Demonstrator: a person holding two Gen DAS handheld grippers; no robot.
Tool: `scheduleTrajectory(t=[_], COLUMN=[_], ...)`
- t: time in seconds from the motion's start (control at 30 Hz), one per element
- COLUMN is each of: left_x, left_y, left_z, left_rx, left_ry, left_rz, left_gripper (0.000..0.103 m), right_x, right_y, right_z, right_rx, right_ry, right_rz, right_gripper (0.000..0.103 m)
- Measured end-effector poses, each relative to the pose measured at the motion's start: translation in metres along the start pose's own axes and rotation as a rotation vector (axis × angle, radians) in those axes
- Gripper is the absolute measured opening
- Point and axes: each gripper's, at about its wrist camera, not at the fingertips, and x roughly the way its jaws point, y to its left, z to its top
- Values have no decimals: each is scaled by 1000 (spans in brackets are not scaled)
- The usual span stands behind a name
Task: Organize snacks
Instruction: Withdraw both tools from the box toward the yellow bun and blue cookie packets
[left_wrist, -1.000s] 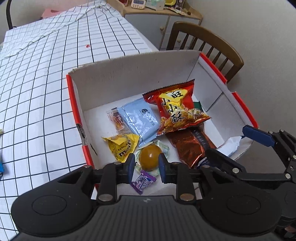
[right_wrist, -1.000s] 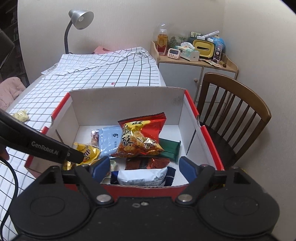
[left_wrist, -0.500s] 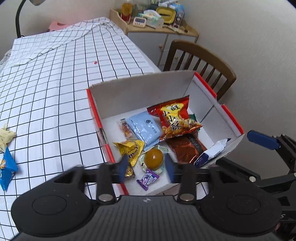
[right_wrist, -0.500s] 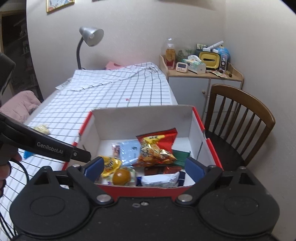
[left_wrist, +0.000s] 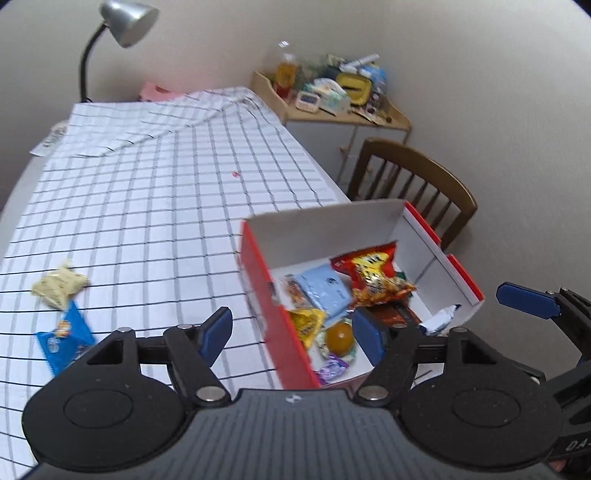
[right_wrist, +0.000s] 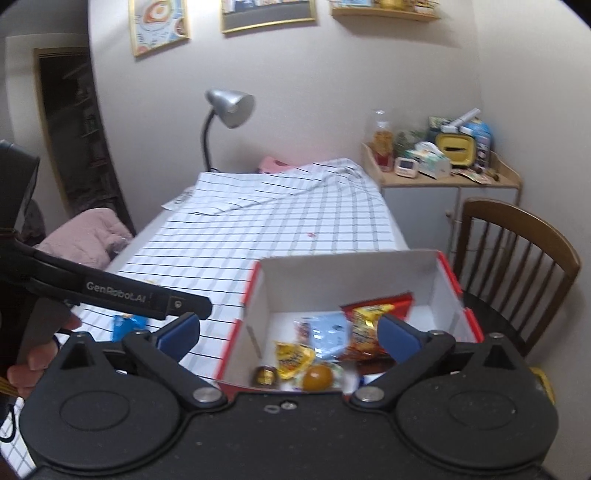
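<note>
Red-edged box (left_wrist: 258, 280) at the bench's right edge holds most snacks; blue packet (left_wrist: 62, 341) and pale packet (left_wrist: 59, 286) wait on the checked cloth, while both my grippers' fingers spread apart, empty

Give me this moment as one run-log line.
left gripper: open, empty | right gripper: open, empty | box: holds snacks | blue packet, beige packet: on tablecloth, outside box

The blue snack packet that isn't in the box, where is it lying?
In the left wrist view the blue snack packet lies on the checked tablecloth at far left, just below a pale yellow packet, well left of the red-and-white box.
</note>
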Motion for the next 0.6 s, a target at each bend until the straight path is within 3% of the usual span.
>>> scheduleTrajectory(t=[0.43,0.6], left_x=[-40,-48], left_y=[75,115], left_z=[-15,-23], left_rx=[-124,-200], left_ry=[-72,-110], left_rz=[97,174], left_gripper=[86,98], right_x=[26,46], right_y=[61,82], right_z=[13,22], right_rx=[-85,-111], right_ry=[20,41], right_rz=[145,187], right_gripper=[103,103])
